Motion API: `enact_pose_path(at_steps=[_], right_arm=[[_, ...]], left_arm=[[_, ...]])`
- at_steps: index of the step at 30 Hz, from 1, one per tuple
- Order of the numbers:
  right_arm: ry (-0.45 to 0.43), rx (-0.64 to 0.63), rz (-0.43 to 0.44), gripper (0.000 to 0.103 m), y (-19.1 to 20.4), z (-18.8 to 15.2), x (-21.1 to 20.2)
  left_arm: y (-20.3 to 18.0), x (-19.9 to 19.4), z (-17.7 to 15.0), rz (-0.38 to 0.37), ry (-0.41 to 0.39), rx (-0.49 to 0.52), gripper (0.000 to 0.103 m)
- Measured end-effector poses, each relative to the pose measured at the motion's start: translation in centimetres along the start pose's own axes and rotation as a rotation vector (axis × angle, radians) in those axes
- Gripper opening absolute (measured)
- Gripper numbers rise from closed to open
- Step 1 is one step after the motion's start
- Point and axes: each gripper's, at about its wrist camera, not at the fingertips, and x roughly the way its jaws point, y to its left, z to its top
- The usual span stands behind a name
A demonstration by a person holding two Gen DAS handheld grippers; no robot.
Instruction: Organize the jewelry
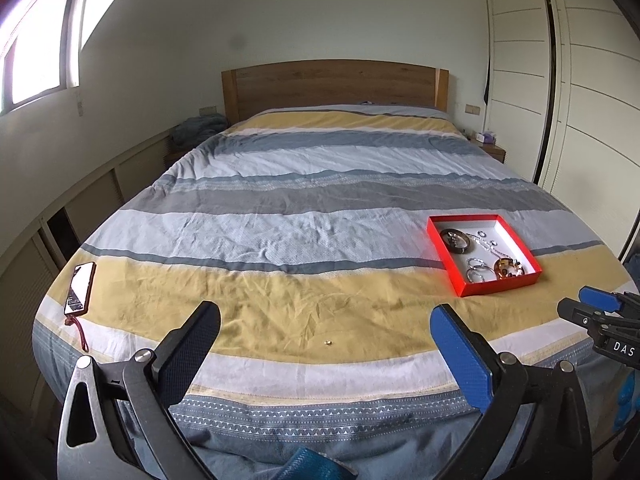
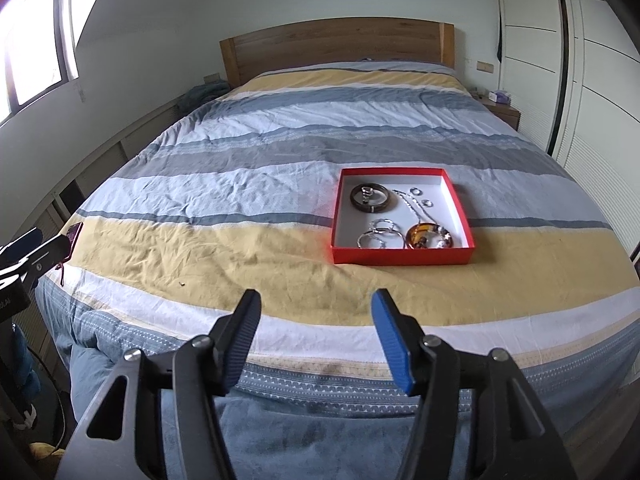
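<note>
A red box (image 2: 400, 257) with a white inside lies on the yellow stripe of the bed. It holds a dark bangle (image 2: 370, 197), silver hoops (image 2: 380, 234), an amber bangle (image 2: 430, 237), a silver chain (image 2: 412, 205) and small rings. The same red box (image 1: 448, 256) sits to the right in the left wrist view. A tiny gold piece (image 1: 327, 342) lies alone on the yellow stripe, just ahead of my left gripper (image 1: 324, 316), which is wide open and empty. My right gripper (image 2: 316, 304) is open and empty, short of the box. The gold piece (image 2: 183, 284) lies to its left.
A phone (image 1: 80, 288) with a red strap lies near the bed's left edge. The striped bedspread (image 1: 312, 200) covers the whole bed up to a wooden headboard (image 1: 336, 84). Wardrobe doors (image 1: 592, 128) stand on the right, low cabinets along the left wall.
</note>
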Motion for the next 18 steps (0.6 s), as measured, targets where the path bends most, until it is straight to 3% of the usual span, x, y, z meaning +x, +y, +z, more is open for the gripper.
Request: enact_pose_path(at_steps=[18], right_arm=[[-0.013,-0.016,-0.024,0.061,0.1,-0.3,0.1]], left_arm=[[-1.5,1.3,-0.8,-0.007,0.034,0.042,0.103]])
